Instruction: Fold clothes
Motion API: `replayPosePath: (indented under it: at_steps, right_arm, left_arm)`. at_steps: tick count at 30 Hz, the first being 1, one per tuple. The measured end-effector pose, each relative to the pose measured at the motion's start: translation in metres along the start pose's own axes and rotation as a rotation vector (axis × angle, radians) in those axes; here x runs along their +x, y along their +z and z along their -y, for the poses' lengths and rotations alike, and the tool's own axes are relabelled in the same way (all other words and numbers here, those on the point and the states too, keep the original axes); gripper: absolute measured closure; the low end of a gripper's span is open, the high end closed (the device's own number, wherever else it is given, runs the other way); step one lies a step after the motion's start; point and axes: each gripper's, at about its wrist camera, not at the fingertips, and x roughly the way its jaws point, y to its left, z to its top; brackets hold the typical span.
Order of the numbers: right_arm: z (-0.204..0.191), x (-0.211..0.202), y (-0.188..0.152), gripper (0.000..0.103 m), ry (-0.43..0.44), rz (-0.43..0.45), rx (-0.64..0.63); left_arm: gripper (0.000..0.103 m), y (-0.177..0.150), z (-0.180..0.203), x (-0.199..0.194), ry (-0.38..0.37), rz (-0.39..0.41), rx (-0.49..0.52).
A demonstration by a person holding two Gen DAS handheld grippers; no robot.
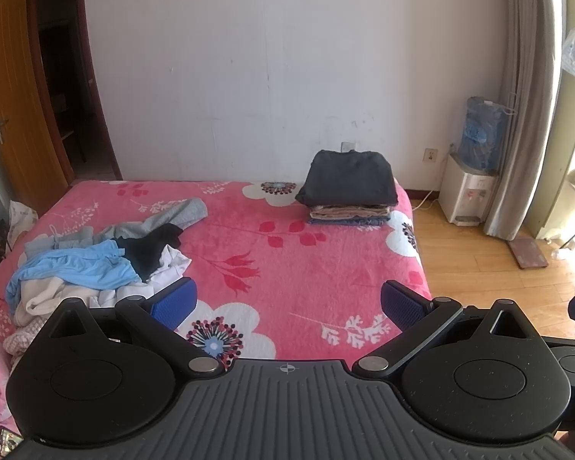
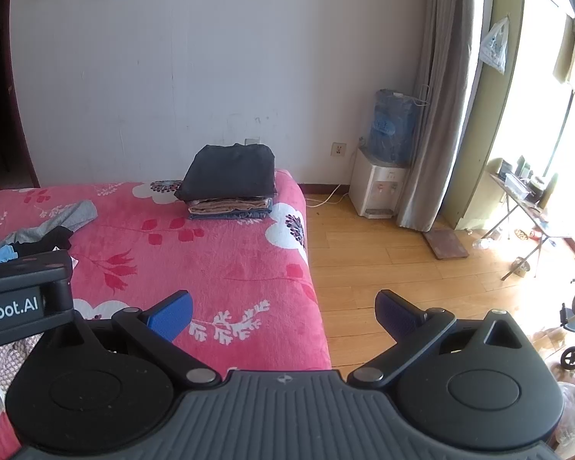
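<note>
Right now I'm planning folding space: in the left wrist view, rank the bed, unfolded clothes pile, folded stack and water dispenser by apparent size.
1. bed
2. unfolded clothes pile, though it lies nearest the camera
3. folded stack and water dispenser look alike; unranked.

The middle of the pink floral bedspread (image 1: 287, 253) lies bare, giving an open lane from the near edge toward the far wall. On its left side a heap of unfolded clothes (image 1: 96, 264) blocks the way, its grey piece reaching toward the centre. At the far right corner a stack of folded clothes (image 1: 349, 188) stands tall, close to the wall and the bed's edge. Between heap and stack the blanket is free. Right of the bed, the wooden floor (image 2: 383, 268) is open as far as the water dispenser (image 2: 379, 188), the curtain (image 2: 433, 115) and a folding table (image 2: 525, 199) by the window.
</note>
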Motion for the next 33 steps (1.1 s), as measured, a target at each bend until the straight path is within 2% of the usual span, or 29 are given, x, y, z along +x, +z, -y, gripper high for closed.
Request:
replayPosePath:
  at_steps: [33]
  right_arm:
    - [0.0032, -0.001, 0.002, 0.0, -0.006, 0.004, -0.006]
  left_arm:
    - [0.0, 0.0013, -0.0026, 0.0004, 0.001, 0.0, -0.007]
